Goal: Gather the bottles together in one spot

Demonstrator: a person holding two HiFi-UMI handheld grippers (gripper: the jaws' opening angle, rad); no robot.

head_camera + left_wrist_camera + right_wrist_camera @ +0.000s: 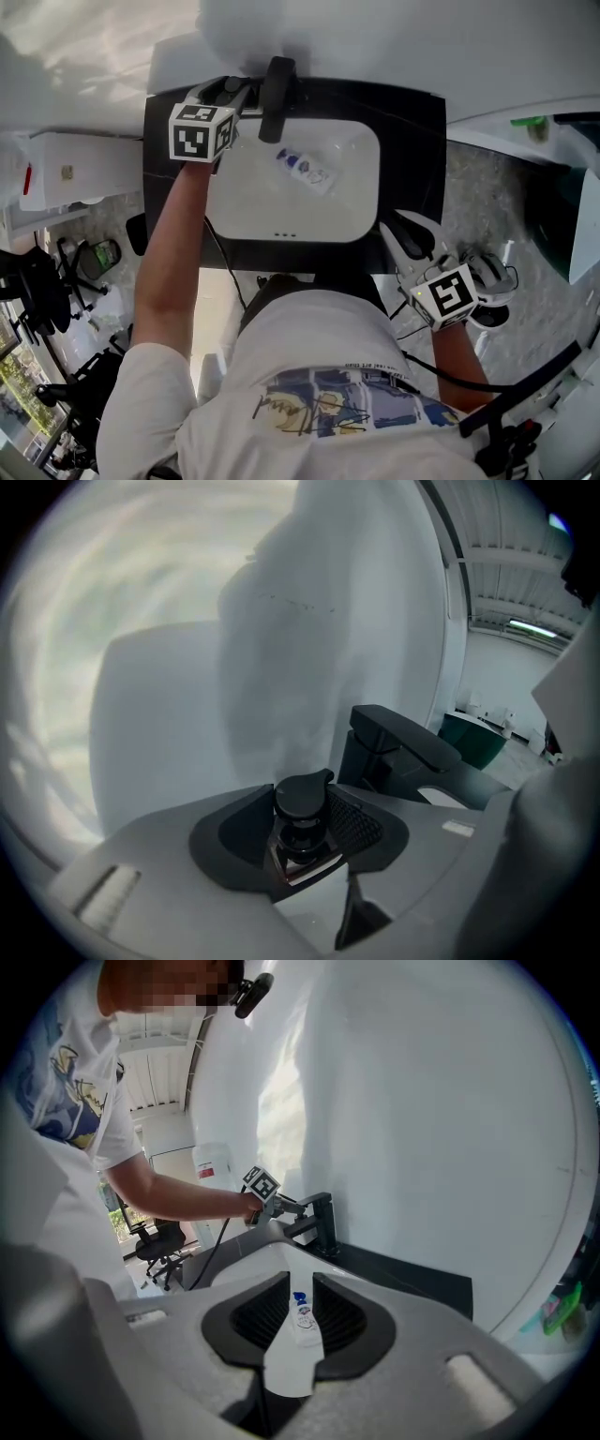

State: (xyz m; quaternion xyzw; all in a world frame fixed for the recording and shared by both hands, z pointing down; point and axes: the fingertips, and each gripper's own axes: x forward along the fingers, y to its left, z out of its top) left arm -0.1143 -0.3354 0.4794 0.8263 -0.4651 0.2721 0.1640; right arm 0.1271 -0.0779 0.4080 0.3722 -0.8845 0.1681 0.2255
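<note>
A small white bottle with a blue cap and label lies on its side in the white basin. In the right gripper view this bottle shows far off through the gap of the jaws. My left gripper is at the back left of the sink, beside the black faucet. Its jaws are closed on a dark bottle with a black pump top. My right gripper hovers at the counter's front right corner, open and empty.
A black countertop frames the basin, with a white wall just behind the faucet. Left of the counter stand a white box and office chairs. Green items lie at the far right.
</note>
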